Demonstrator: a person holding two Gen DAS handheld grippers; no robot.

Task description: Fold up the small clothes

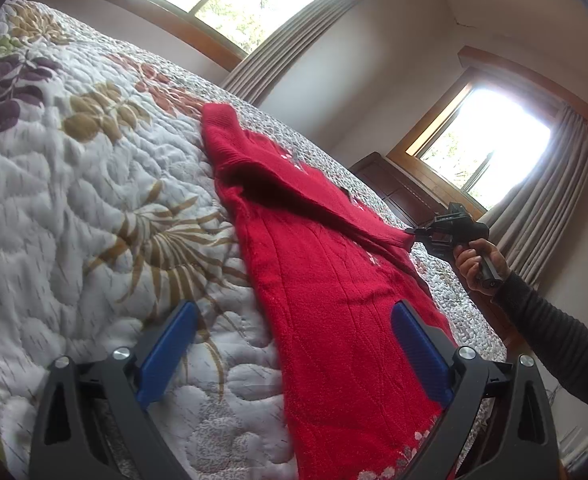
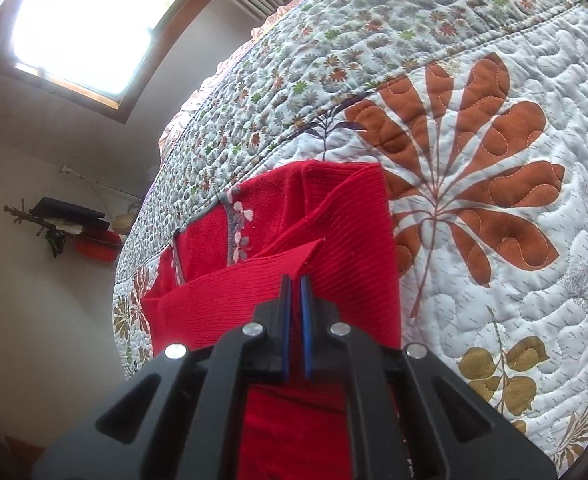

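Blue pads (image 1: pixel 169 354) of the left gripper (image 1: pixel 294 354) gape empty over the sweater (image 1: pixel 326 280) on the quilt (image 1: pixel 73 184); right gripper (image 2: pixel 295 280) pinches its sleeve (image 2: pixel 253 280), probably to fold it inward.

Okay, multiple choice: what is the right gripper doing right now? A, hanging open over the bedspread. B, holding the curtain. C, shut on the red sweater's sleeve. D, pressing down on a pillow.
C: the right gripper has its blue fingers pinched together on the cuff of the red sweater, and the left wrist view shows that sleeve pulled up off the bedspread.
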